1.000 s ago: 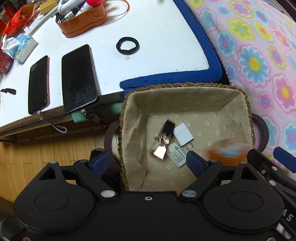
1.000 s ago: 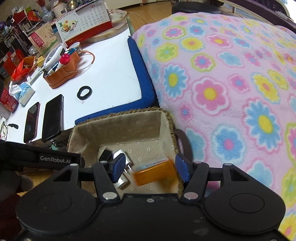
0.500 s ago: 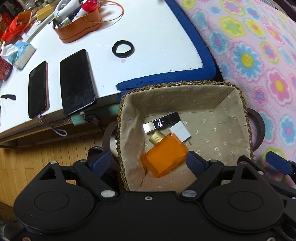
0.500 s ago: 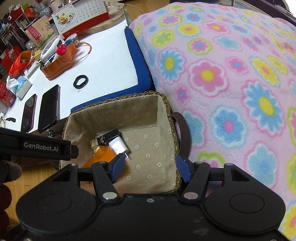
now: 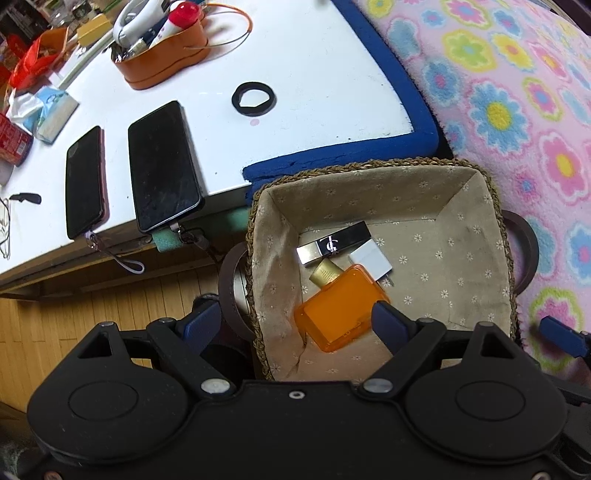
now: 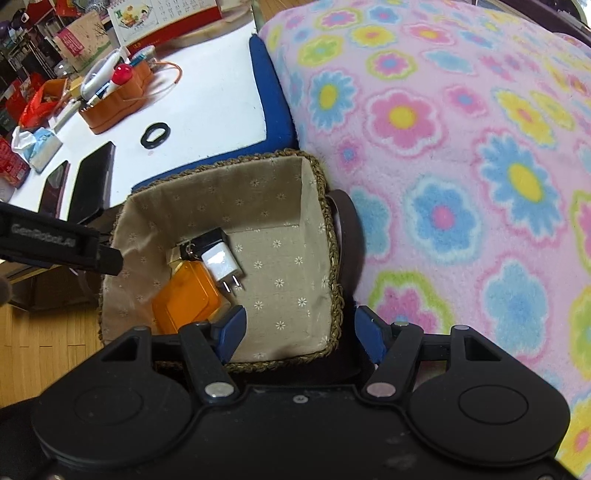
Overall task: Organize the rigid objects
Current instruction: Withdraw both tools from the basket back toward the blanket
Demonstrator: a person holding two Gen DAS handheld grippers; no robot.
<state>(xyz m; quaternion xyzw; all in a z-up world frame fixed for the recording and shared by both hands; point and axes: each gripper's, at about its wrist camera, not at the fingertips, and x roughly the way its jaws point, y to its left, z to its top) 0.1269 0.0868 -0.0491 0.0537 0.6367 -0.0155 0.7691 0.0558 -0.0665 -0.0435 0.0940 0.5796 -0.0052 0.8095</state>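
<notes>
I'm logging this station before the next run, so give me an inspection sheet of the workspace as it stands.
Surface: white table with blue edge.
Job's things: lined basket holds an orange bottle, a silver tube and a white charger.
Clutter: two phones, black ring, orange organizer, tissue pack.
Grippers: left claw open and empty; right claw open and empty.
Cables: orange cord by the organizer.
Surroundings: flowered blanket, wood floor.

A white table (image 5: 317, 74) with a blue edge stands beside a flowered pink blanket (image 6: 461, 147), above wooden flooring (image 5: 92, 302).
</notes>
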